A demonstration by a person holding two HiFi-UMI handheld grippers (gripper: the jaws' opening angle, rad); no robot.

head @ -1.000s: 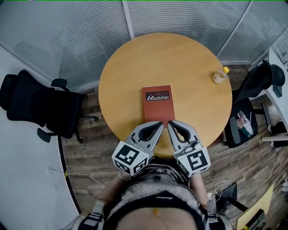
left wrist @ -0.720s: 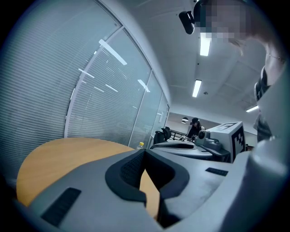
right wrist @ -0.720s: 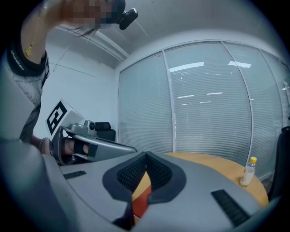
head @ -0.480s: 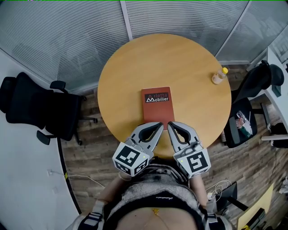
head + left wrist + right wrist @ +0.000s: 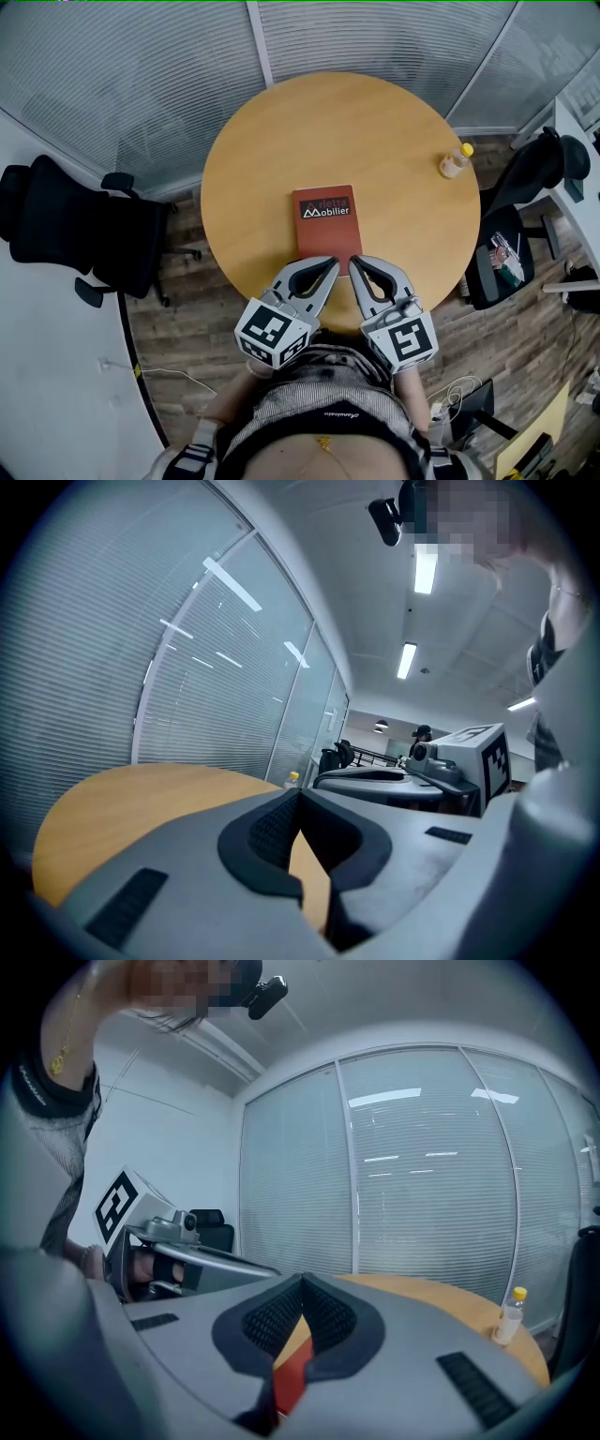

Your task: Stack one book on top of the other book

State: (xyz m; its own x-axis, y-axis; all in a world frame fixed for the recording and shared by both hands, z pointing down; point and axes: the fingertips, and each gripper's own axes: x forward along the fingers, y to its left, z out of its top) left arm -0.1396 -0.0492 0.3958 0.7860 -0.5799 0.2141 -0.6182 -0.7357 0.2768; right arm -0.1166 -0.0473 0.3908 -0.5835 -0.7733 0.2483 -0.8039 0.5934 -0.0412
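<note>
Squarely before me, near the table's point(image 5: 347, 122) front edge, lies the red book point(image 5: 324, 225), cover up. Only this one cover shows; whether a second book sits beneath it I cannot tell. My left gripper point(image 5: 330, 268) and right gripper point(image 5: 359, 266) hover side by side at the book's near edge, each with jaws pressed together on nothing. If a book lies underneath, the stacking looks done; if not, it all remains. A bottle point(image 5: 457, 160) stands well apart at the right rim.

The red book point(image 5: 325, 230) has its near edge hidden, apparently beneath the left claw point(image 5: 335, 263) and right claw point(image 5: 355, 263).
</note>
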